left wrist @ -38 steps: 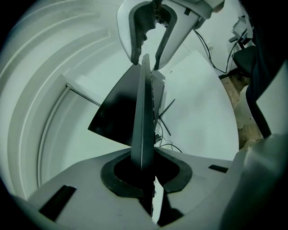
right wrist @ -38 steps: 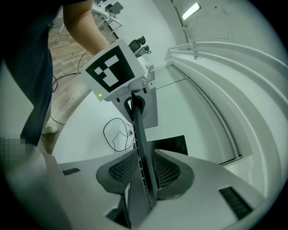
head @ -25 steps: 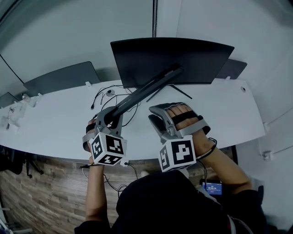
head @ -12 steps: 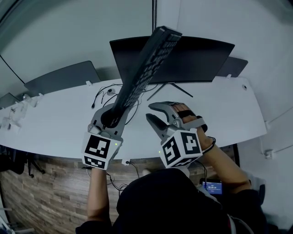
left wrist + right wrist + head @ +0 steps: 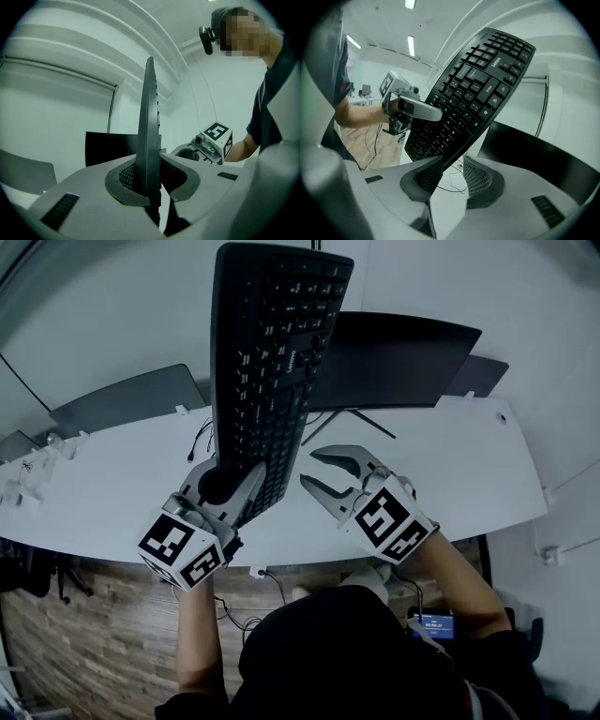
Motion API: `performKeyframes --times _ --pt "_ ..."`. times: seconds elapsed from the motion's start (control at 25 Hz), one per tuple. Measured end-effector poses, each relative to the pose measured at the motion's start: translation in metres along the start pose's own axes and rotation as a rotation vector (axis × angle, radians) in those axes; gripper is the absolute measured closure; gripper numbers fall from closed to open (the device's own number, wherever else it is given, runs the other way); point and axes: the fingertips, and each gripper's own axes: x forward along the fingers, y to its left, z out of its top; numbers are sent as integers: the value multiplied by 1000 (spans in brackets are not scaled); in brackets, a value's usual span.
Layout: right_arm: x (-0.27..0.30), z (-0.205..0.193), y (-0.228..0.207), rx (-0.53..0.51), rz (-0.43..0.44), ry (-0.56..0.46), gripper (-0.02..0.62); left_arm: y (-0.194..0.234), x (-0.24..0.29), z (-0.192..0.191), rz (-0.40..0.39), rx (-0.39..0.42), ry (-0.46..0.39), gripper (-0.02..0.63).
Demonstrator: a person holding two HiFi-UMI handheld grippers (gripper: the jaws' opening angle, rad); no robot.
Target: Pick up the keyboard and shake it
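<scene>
over the desk, lenovo keyboard clamped in left gripper

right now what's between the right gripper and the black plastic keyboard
Nothing: in the head view only a narrow strip of white desk shows between the open right gripper and the black plastic keyboard, which the left gripper clamps.

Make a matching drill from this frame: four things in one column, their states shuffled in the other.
Things:
1. keyboard
2. left gripper
3. right gripper
4. monitor

States:
A. jaws apart, holding nothing
B. stands on the desk
C. held on end in the air, keys showing in the head view
D. clamped on the keyboard's lower end

Pairs: 1-C, 2-D, 3-A, 4-B
</scene>
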Motion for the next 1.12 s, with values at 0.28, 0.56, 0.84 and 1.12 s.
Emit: performKeyframes --times 0.28,0.56,0.84,1.12 --pt "7 22 5 203 169 -118 442 5 -10 12 -84 -59 -58 526" --pt "-3 9 -10 372 260 -204 416 -3 0 12 -175 -171 -122 526" --pt "-9 8 6 486 411 -268 410 -15 0 10 -237 -251 -160 525" --pt "-6 8 8 607 519 -354 410 -17 2 10 -294 -308 -208 526"
